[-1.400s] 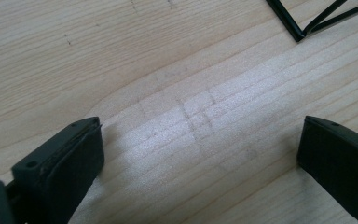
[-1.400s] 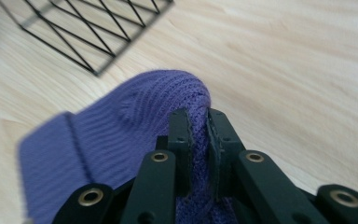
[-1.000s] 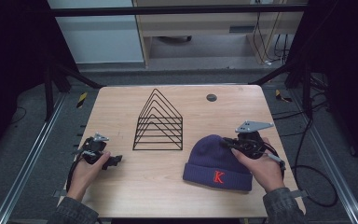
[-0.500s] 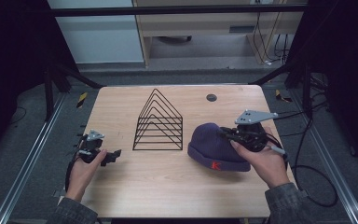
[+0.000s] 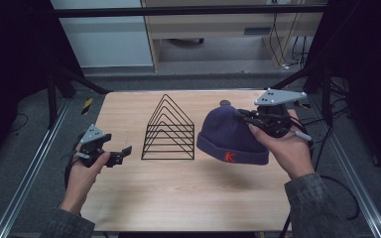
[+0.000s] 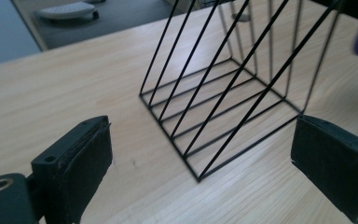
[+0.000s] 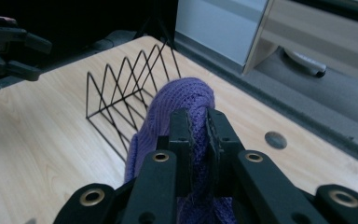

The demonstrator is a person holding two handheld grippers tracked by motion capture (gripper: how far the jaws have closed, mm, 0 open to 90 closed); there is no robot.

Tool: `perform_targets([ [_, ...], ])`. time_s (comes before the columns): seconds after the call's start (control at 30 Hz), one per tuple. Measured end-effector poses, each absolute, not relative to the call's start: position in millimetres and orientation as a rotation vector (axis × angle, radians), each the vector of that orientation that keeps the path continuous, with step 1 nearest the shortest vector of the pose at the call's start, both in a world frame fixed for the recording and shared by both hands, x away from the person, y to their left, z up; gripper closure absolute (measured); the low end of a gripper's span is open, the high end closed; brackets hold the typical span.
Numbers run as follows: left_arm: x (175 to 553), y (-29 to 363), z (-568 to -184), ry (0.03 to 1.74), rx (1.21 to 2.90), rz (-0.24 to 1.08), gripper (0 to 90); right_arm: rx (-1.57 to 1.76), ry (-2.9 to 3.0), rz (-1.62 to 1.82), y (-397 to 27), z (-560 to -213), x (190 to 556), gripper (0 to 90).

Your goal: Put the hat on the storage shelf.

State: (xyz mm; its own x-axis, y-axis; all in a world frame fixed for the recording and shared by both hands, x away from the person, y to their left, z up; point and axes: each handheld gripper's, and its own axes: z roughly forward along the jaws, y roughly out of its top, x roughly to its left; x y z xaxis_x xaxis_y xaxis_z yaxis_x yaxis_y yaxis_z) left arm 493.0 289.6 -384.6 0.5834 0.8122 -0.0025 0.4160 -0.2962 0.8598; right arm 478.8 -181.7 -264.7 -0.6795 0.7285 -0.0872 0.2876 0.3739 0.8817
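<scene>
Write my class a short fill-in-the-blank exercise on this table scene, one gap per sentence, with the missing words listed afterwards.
1. The right gripper is shut on the knitted ____.
2. The letter K on the hat is coloured ____.
3. The left gripper has its jaws ____.
4. The black wire rack stands on the ____ table.

Missing words: hat; red; open; wooden

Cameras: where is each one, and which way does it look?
High view: above the table, looking forward and down; forearms, hands, the left hand-held gripper and the right hand-held gripper show.
Left gripper view: rides the left hand-held gripper, looking between its open jaws at the wire rack.
Right gripper view: rides the right hand-held gripper, its jaws pinching the knit hat.
Shared: all three see the wire rack.
</scene>
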Motion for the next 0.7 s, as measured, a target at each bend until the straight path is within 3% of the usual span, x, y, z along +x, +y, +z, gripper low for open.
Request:
perform_targets([
  [0.3, 508.6, 263.1, -321.3, 0.86, 1.884, 0.513, 5.5, 0.874, 2.122, 1.285, -169.1, -241.8, 502.7, 82.1],
  [0.7, 515.2, 222.2, -288.7, 0.773, 1.946, 0.496, 8.0, 0.878, 2.091, 1.296, -149.3, -224.5, 522.8, 82.1],
])
